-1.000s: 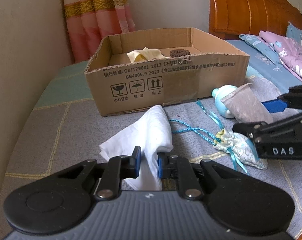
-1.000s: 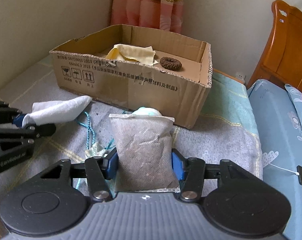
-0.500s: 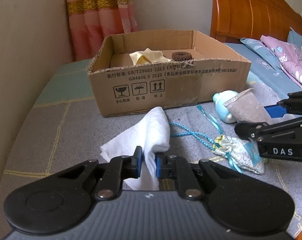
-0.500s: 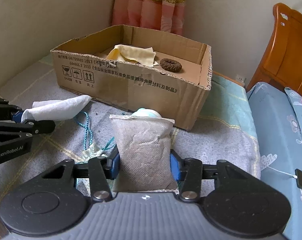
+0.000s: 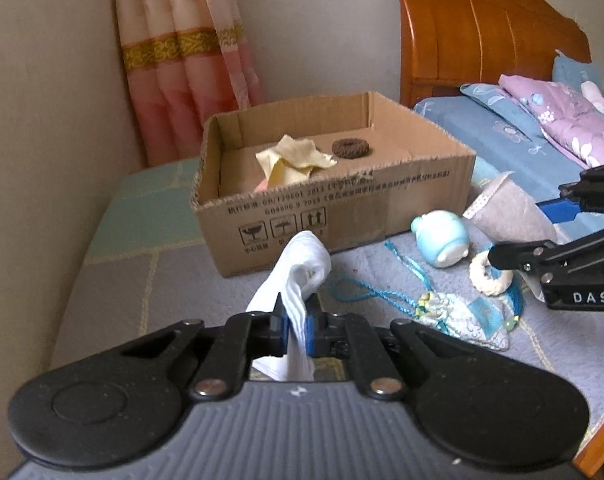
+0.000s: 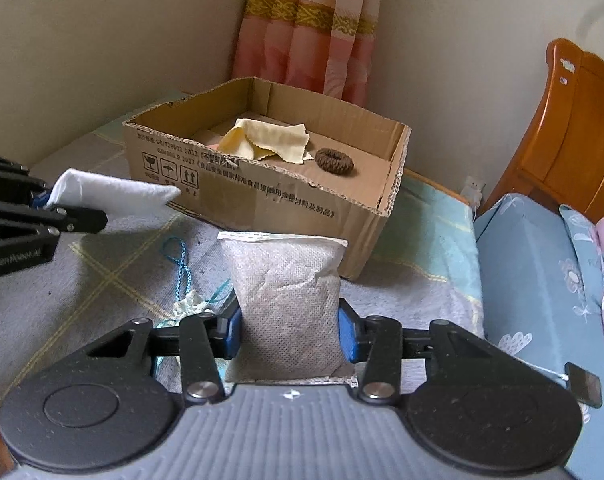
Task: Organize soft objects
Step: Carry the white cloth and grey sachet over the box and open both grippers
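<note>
Soft objects are partly sorted, as we read it: inside the cardboard box [image 5: 342, 200] a yellow cloth [image 5: 291, 158] and a brown knitted ring [image 5: 350, 147] already lie on the floor of the box, at twelve o'clock from both cameras. Two more are in hand and off the bed. Our left gripper [image 5: 297, 320] is pinched tight on a white cloth [image 5: 302, 268], which droops over the pads. Our right gripper [image 6: 289, 330] is clamped on a grey sachet [image 6: 285, 292], squeezed at both sides and standing upright between the pads. Neither is over the box yet; it sits beyond them.

Left on the grey bedspread [image 5: 141, 292], at two to three o'clock in the left view: a pale blue toy [image 5: 442, 238], a white ring [image 5: 490, 278] and a patterned drawstring pouch [image 5: 458, 316] with its teal cord [image 5: 366, 294]. We judge roughly half remains, counting the two carried pieces.
</note>
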